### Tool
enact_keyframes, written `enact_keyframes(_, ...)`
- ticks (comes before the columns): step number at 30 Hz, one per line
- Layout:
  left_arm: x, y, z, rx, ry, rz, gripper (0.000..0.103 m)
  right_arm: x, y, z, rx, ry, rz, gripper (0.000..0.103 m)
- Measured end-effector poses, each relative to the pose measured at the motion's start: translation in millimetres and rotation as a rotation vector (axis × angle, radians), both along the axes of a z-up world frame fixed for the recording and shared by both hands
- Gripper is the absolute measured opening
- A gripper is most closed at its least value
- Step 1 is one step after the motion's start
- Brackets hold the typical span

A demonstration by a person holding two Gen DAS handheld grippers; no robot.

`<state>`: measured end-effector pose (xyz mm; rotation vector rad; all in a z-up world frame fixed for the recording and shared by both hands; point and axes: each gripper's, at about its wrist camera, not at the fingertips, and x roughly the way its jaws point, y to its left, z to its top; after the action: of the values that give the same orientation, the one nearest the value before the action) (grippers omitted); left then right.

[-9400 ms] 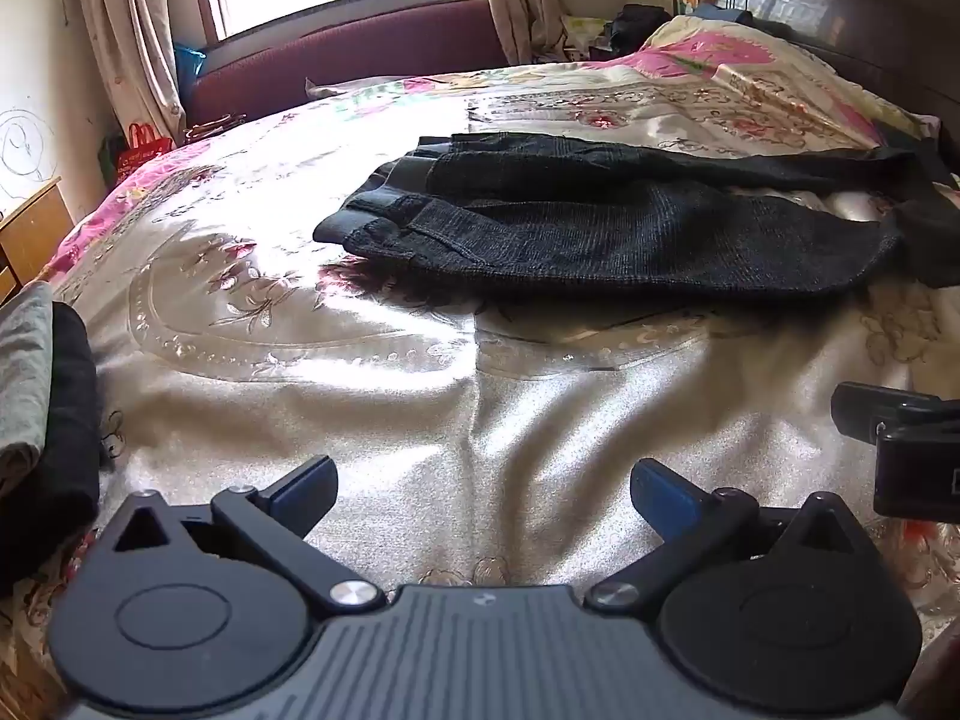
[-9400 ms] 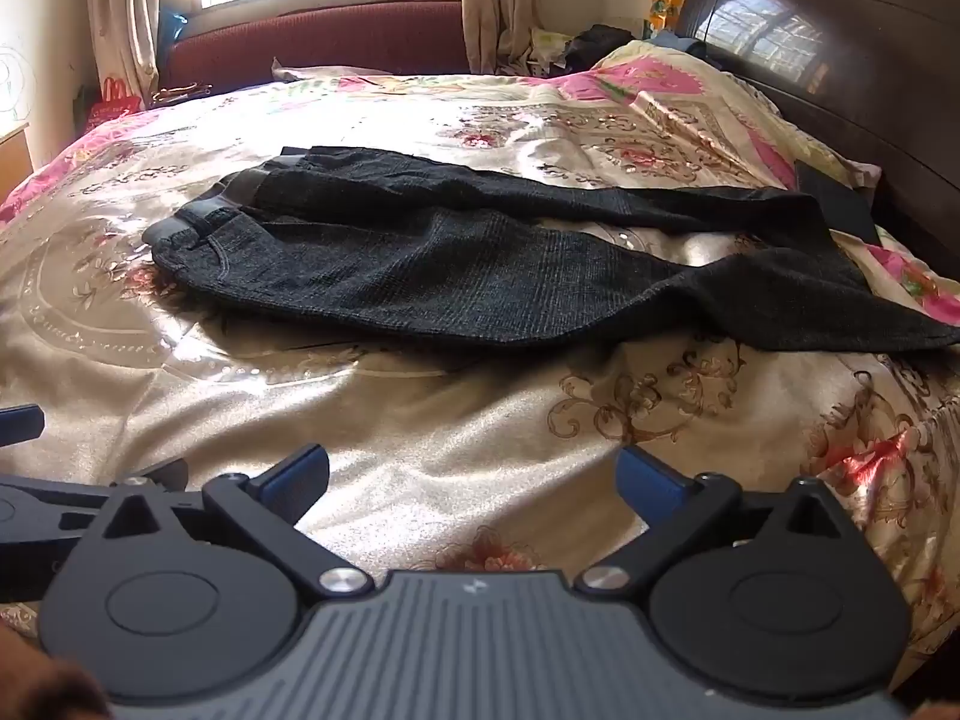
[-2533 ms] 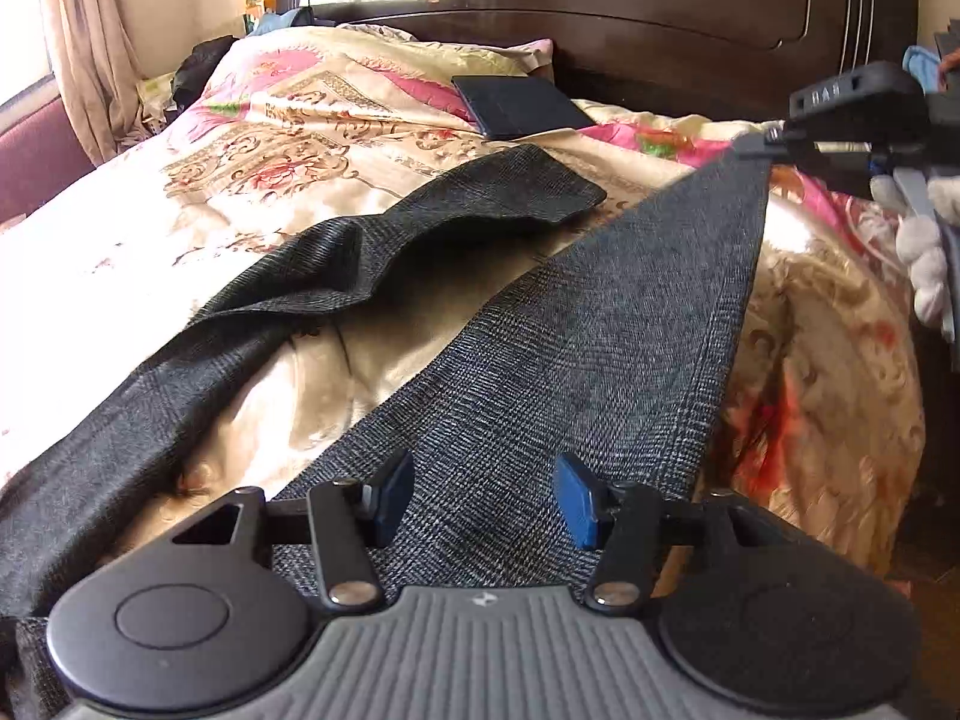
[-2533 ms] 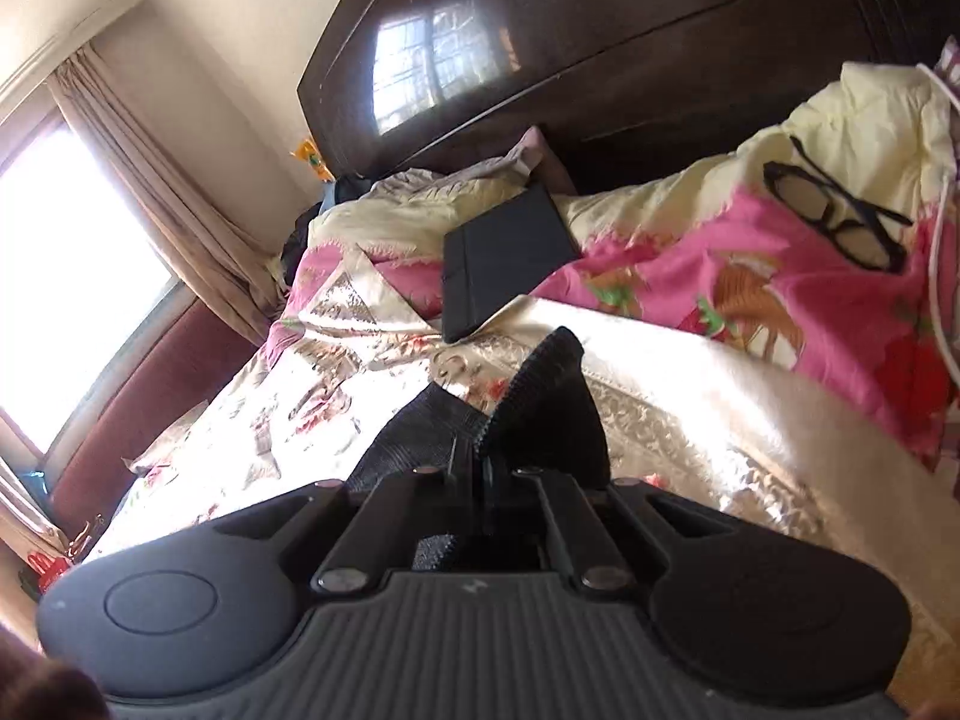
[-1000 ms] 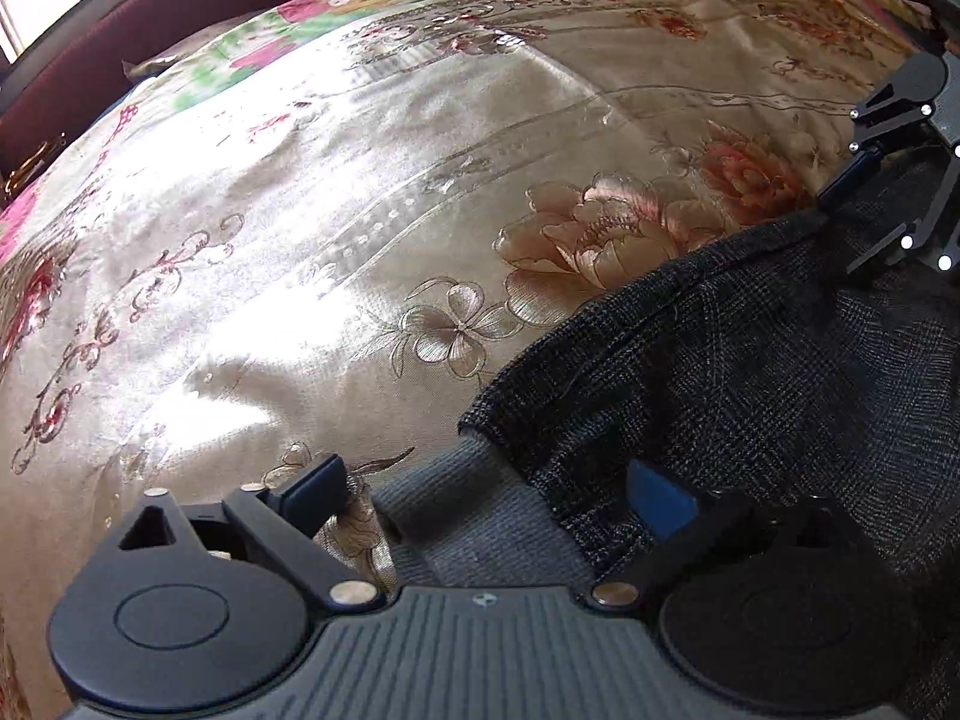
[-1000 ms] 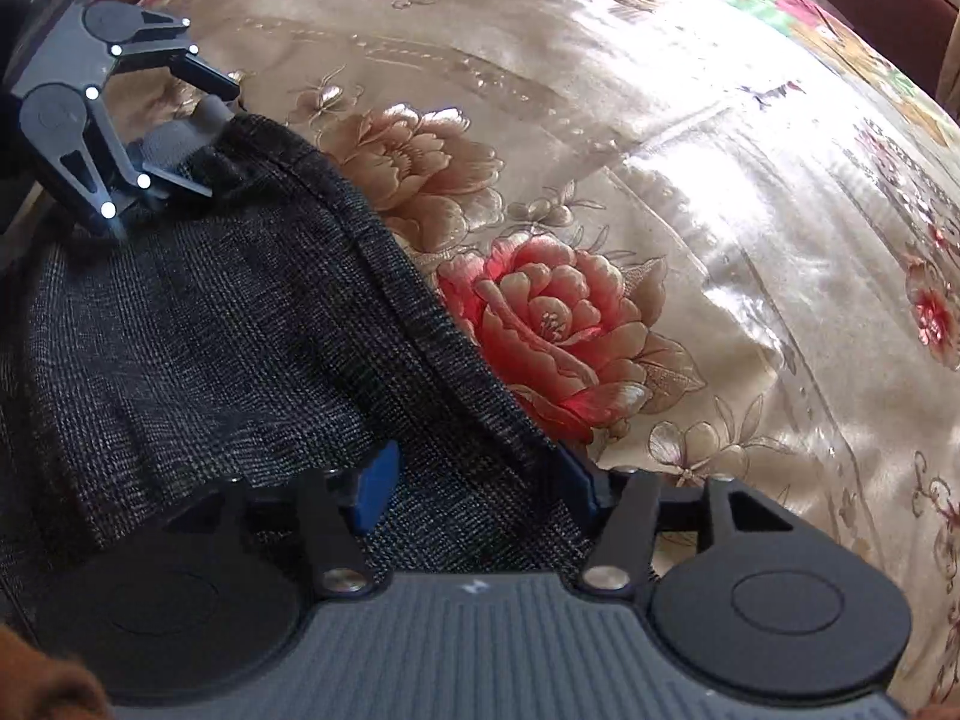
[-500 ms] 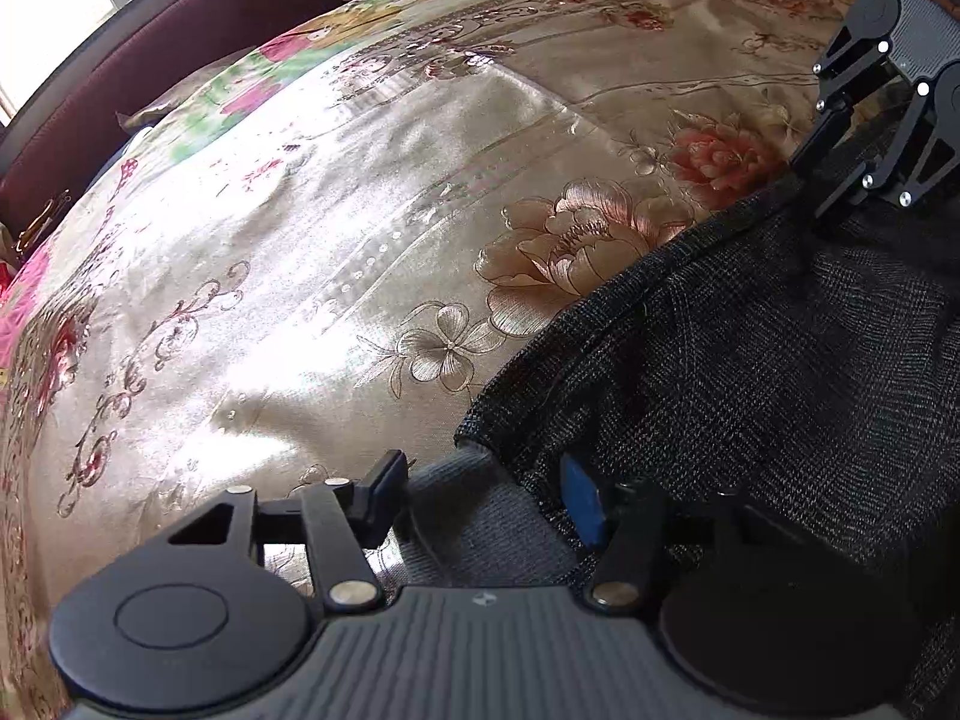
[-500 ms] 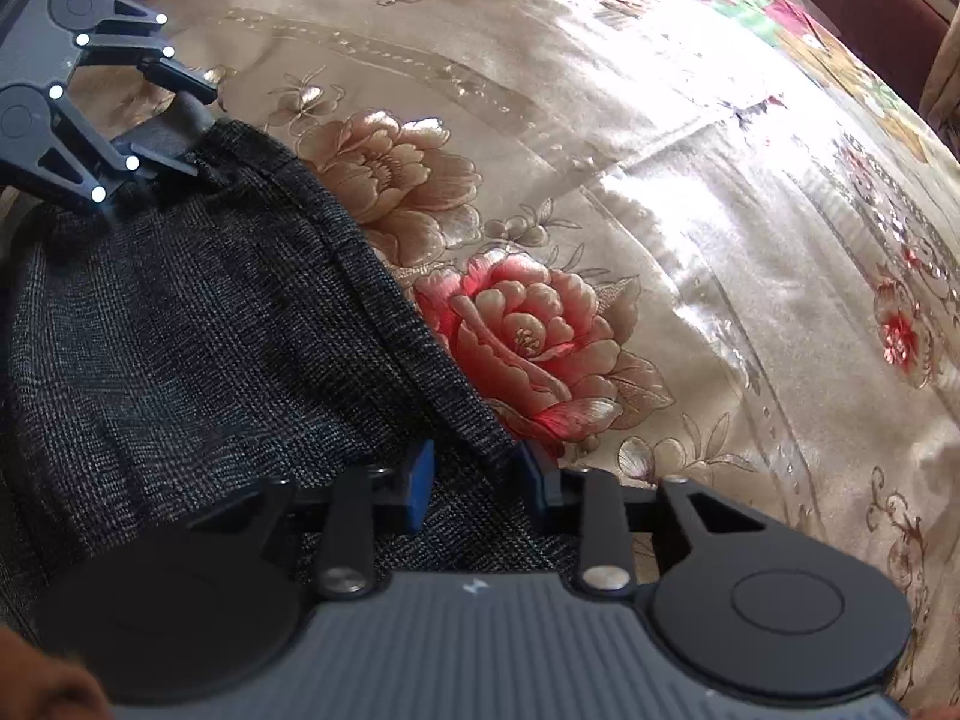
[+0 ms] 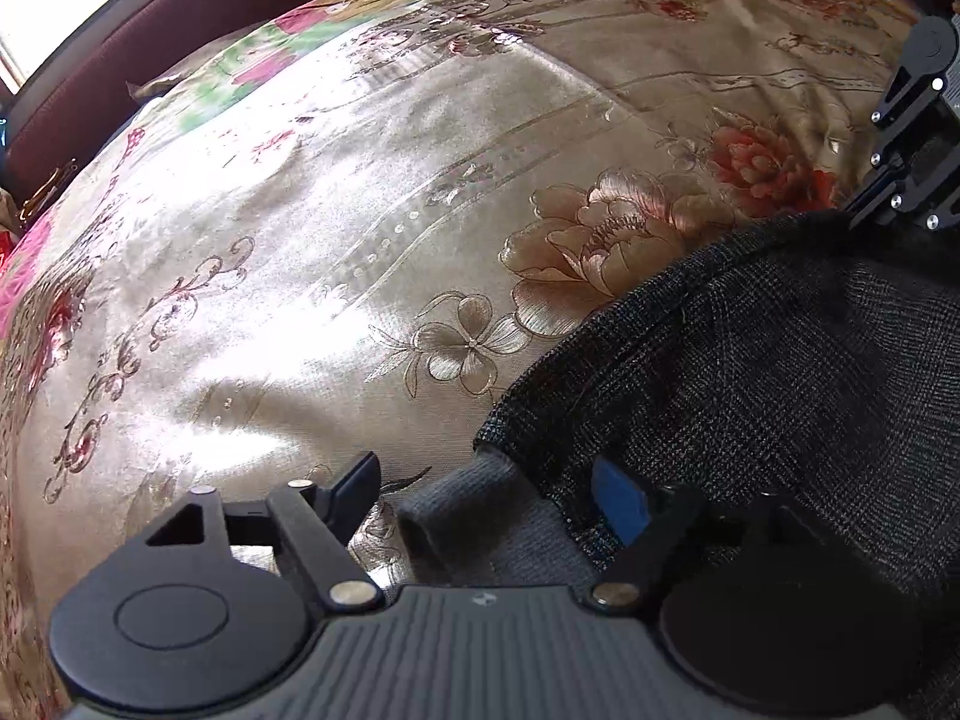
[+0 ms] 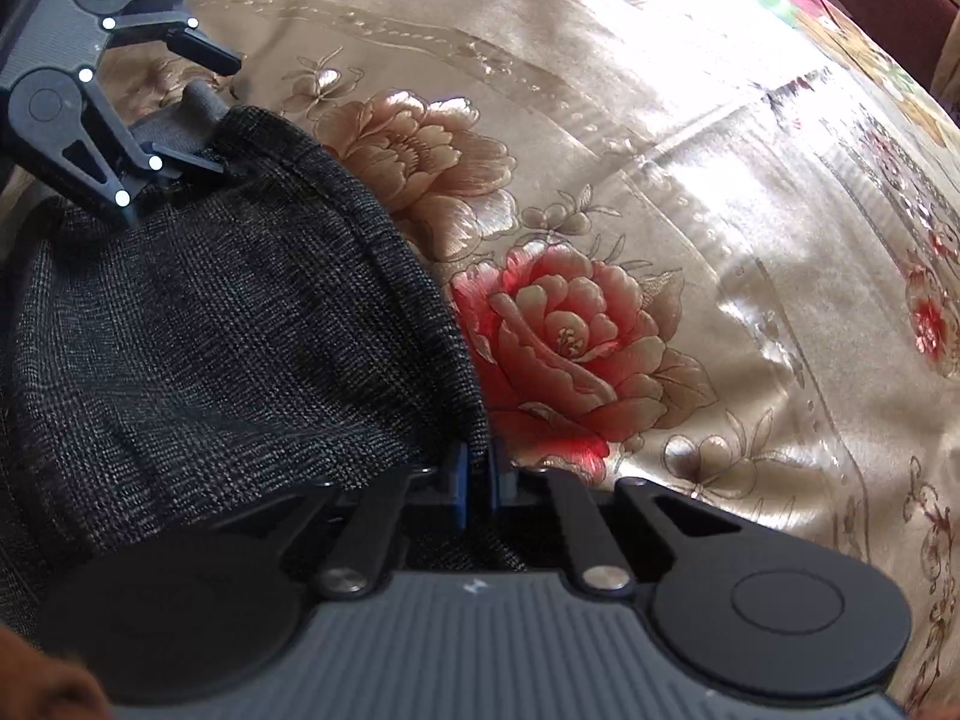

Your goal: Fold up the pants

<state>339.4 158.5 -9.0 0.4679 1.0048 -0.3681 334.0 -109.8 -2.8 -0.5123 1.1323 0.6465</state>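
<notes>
Dark grey woven pants lie on a gold floral bedspread; they fill the left of the right wrist view. My left gripper is open, its fingers on either side of the pants' edge corner, where a grey ribbed lining shows. My right gripper is shut on the same edge of the pants, further along. Each gripper shows in the other's view: the right one at the far right, the left one at the upper left.
The bedspread stretches away beyond the pants' edge, with red and gold flower patterns. A dark red upholstered bench and a bright window lie past the far side of the bed.
My right gripper has closed onto the pants' edge. My left gripper stays open around the corner of the edge, and both have shifted only slightly.
</notes>
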Motion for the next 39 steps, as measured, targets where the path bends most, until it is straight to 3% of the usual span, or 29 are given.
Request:
enact_keyframes(1, -5, -4, 3, 0.014, -0.011, -0.003, 0.061, -4, -1, 6, 0.005, -0.012, -0.012, 0.005)
enact_keyframes(3, -21, -14, 10, 0.086, -0.070, -0.053, 0.047, -13, -3, 23, 0.025, -0.055, -0.020, 0.005)
enact_keyframes(4, -27, -18, 13, 0.131, -0.101, -0.059, 0.026, -18, -5, 33, 0.038, -0.076, -0.029, 0.005)
enact_keyframes(10, -65, -6, 57, 0.065, -0.202, -0.042, 0.025, -84, -9, 99, 0.094, -0.216, 0.015, 0.005)
enact_keyframes(13, -112, 5, 88, 0.020, -0.272, -0.037, 0.025, -144, -15, 128, 0.149, -0.247, 0.029, 0.005)
enact_keyframes(17, -190, 15, 112, -0.035, -0.320, -0.029, 0.025, -233, -15, 145, 0.194, -0.251, 0.069, 0.005)
enact_keyframes(20, -248, 15, 103, -0.025, -0.336, -0.027, 0.025, -284, -11, 130, 0.230, -0.186, 0.077, 0.005)
enact_keyframes(22, -271, 14, 79, -0.019, -0.291, -0.004, 0.025, -301, -6, 101, 0.257, -0.111, 0.048, 0.005)
enact_keyframes(27, -301, 9, 19, 0.030, -0.205, 0.036, 0.025, -323, 21, 31, 0.153, -0.115, 0.051, 0.006)
enact_keyframes(33, -318, 18, 24, -0.028, -0.234, 0.088, 0.026, -321, 15, 49, 0.171, -0.132, 0.007, 0.006)
enact_keyframes(39, -306, 21, 36, 0.006, -0.347, 0.127, 0.028, -330, 35, 42, 0.171, -0.141, -0.001, 0.006)
